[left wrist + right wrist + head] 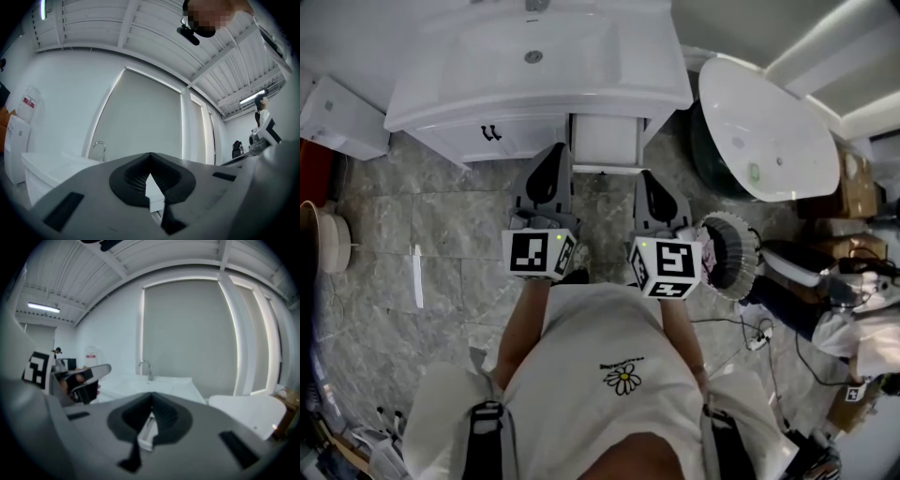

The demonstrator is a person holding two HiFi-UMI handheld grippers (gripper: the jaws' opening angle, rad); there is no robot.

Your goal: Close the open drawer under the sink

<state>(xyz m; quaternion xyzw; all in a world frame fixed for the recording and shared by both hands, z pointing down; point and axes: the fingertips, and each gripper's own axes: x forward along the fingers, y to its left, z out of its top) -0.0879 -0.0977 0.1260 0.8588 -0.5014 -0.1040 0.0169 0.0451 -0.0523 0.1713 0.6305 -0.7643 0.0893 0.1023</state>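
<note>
Drawer (pixel 605 141) stood open under the sink (pixel 534 47), just ahead of me | left gripper (pixel 553 155) and right gripper (pixel 650 180) both clenched, empty | risk I judged: pushing off-centre could skew it, or closed tips slip off its front; contact unclear.

sink (pixel 534 80) glossy smooth white, drawer (pixel 605 141) smooth white satin, floor (pixel 441 244) polished grey marble-look tile, tap (pixel 103 153) shiny metal, tub (pixel 778 141) glossy white

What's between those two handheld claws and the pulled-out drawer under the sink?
Only bare grey floor: the head view shows the left gripper and right gripper just short of the open drawer, with nothing in the gap.
</note>
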